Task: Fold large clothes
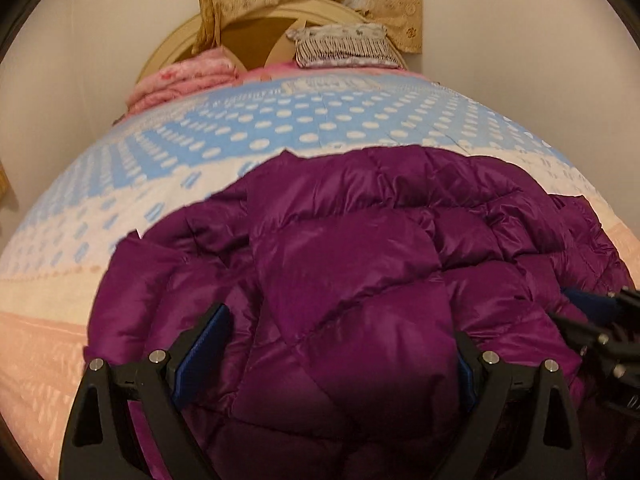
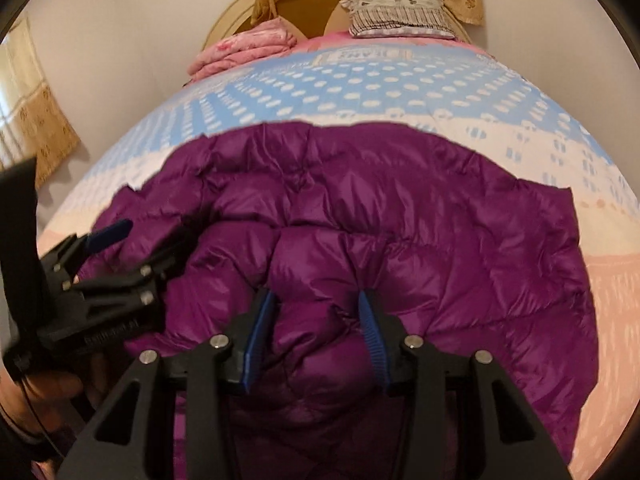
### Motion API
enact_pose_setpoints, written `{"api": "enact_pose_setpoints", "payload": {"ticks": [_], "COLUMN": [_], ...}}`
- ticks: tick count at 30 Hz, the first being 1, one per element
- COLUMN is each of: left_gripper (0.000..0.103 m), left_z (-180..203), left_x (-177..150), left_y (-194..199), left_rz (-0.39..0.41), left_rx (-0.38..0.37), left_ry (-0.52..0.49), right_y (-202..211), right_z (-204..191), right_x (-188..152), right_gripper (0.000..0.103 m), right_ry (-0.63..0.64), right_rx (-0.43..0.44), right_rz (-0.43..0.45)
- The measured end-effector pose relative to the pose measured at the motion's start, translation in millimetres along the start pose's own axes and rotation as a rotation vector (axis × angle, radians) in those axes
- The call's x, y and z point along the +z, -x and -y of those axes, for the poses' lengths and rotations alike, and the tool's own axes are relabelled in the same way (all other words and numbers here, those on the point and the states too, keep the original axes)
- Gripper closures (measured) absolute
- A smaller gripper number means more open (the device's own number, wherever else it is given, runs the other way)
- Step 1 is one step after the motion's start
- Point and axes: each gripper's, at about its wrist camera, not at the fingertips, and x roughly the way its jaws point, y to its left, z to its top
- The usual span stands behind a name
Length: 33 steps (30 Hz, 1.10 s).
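A shiny purple quilted jacket (image 1: 360, 220) lies bunched on the bed, and it fills the lower half of both views. My left gripper (image 1: 340, 322) points down at it with the jaws spread wide. A puffy bulge of the jacket sits between them, and the left pad's blue face stays bare. From the right wrist view the left gripper (image 2: 156, 236) looks open, with one blue pad free above the fabric. My right gripper (image 2: 316, 296) has its blue pads pressed on a raised fold of the jacket (image 2: 400, 220). Its fingers also show at the right edge of the left wrist view.
The bed cover (image 1: 280, 120) has blue dotted, cream and pink bands, with bare stretches beyond and beside the jacket. At the head of the bed are a folded pink blanket (image 1: 180, 80), a pillow (image 1: 344, 46) and a round headboard (image 1: 256, 40). A hand (image 2: 48, 392) holds the left gripper.
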Motion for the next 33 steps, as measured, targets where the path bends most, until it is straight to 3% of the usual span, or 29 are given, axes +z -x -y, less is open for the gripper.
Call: {"api": "enact_pose_setpoints", "payload": {"ticks": [14,33], "left_gripper": [0.004,0.001], "left_z": [9.5,17.6], "left_x": [-6.1,-6.7], "left_y": [-12.4,-13.8], "left_rz": [-0.046,-0.051], "left_rx": [0.046,0.089], "left_ry": [-0.039,-0.062], "right_y": [-10.3,-11.6], "right_z": [-0.6,-2.8], "right_x": [-10.1,-11.9], "right_gripper": [0.056,0.056], "right_ry": [0.026,0.037], "right_rx": [-0.025,-0.040], "right_rz": [0.013,0.023]}}
